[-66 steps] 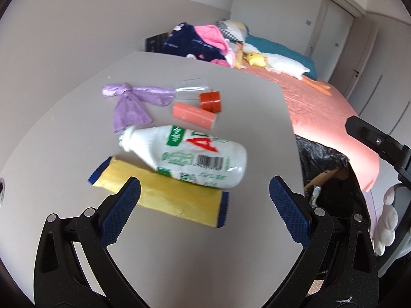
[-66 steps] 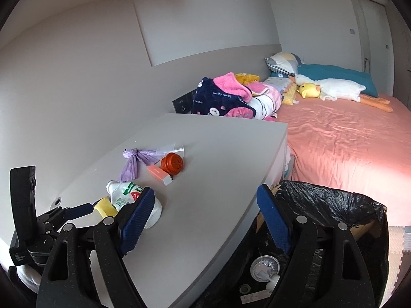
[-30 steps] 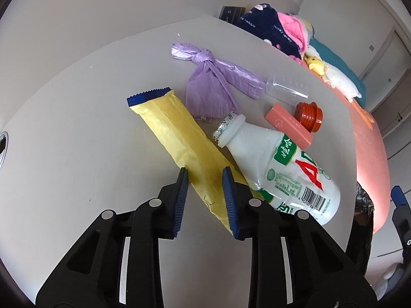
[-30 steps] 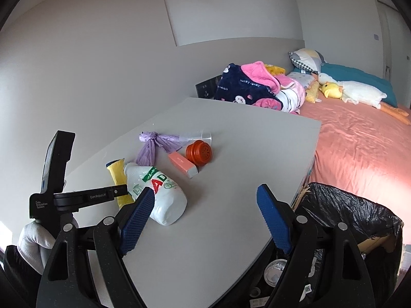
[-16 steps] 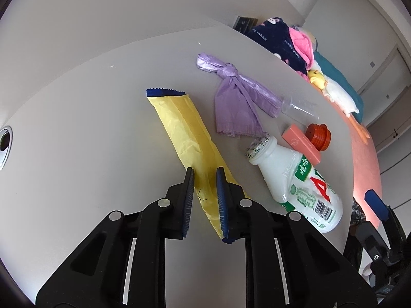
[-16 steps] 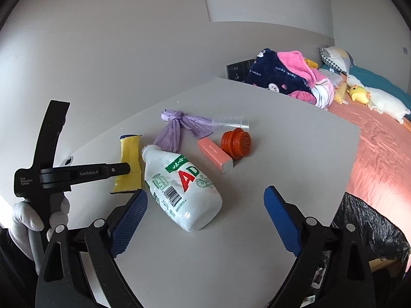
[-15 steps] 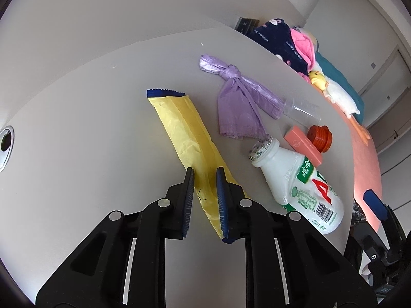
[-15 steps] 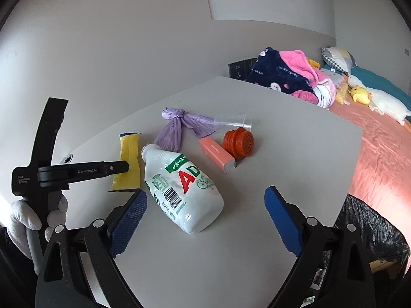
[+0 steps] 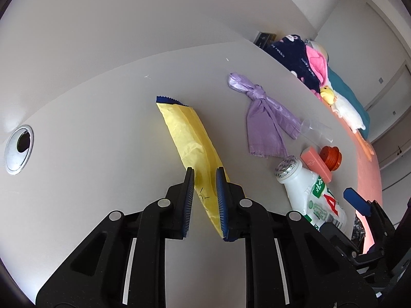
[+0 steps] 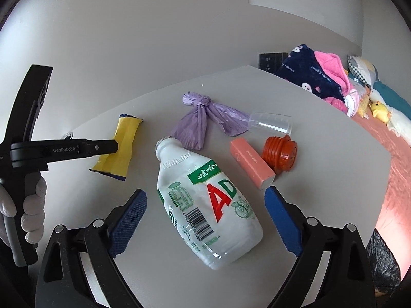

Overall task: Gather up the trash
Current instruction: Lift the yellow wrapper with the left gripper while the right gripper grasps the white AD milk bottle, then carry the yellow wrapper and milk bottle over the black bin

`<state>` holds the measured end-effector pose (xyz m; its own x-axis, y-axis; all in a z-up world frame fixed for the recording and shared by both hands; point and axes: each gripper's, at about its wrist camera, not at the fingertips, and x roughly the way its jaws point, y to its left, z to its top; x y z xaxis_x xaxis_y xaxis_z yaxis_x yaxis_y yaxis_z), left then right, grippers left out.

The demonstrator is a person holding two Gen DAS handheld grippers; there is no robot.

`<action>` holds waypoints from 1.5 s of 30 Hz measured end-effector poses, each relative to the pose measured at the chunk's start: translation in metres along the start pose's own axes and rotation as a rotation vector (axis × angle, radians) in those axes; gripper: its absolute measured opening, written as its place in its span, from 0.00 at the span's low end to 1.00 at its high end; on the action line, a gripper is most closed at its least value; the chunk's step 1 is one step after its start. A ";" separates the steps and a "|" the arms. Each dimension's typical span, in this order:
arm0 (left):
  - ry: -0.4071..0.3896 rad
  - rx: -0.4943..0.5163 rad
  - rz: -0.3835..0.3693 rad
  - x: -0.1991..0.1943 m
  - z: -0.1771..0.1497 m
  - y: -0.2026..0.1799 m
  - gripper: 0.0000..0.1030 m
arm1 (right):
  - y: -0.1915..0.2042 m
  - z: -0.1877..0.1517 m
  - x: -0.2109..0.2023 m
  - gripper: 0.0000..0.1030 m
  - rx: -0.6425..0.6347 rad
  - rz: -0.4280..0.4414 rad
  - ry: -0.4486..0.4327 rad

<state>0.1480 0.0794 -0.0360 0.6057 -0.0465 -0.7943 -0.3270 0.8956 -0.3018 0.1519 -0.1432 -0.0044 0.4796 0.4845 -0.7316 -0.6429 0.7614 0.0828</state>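
Observation:
A yellow snack wrapper (image 9: 190,133) with blue ends lies on the grey table (image 9: 90,133). My left gripper (image 9: 204,177) is shut on its near end, and in the right wrist view that end of the wrapper (image 10: 125,138) looks slightly raised. A white plastic bottle (image 10: 205,195) lies on its side to the wrapper's right. My right gripper (image 10: 204,197) is open, one pad on each side of the bottle and not touching it. Beyond lie a knotted purple bag (image 10: 203,120), a clear cup (image 10: 272,123), a pink box (image 10: 251,164) and an orange cap (image 10: 281,154).
A black trash bag (image 10: 382,256) hangs off the table's right edge. A metal cable grommet (image 9: 19,148) sits at the far left of the table. A clothes pile (image 10: 313,77) and a pink bed (image 10: 400,154) lie beyond the table, against the wall.
The left gripper closed on the wrapper's near end and drew it left, away from the bottle. The right gripper came in low over the bottle with its jaws a little wider.

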 end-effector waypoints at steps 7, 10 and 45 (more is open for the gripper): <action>-0.020 -0.010 0.000 -0.008 0.004 0.007 0.17 | 0.010 0.008 0.025 0.90 -0.096 0.012 0.090; 0.018 -0.016 -0.017 0.001 0.003 0.009 0.17 | 0.013 0.010 0.030 0.90 -0.109 0.011 0.104; -0.091 0.094 -0.001 -0.013 0.019 -0.025 0.08 | -0.004 0.006 -0.003 0.62 0.048 -0.030 0.031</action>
<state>0.1618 0.0660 -0.0080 0.6707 -0.0108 -0.7417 -0.2593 0.9334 -0.2481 0.1570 -0.1455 0.0019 0.4792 0.4477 -0.7549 -0.5984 0.7959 0.0922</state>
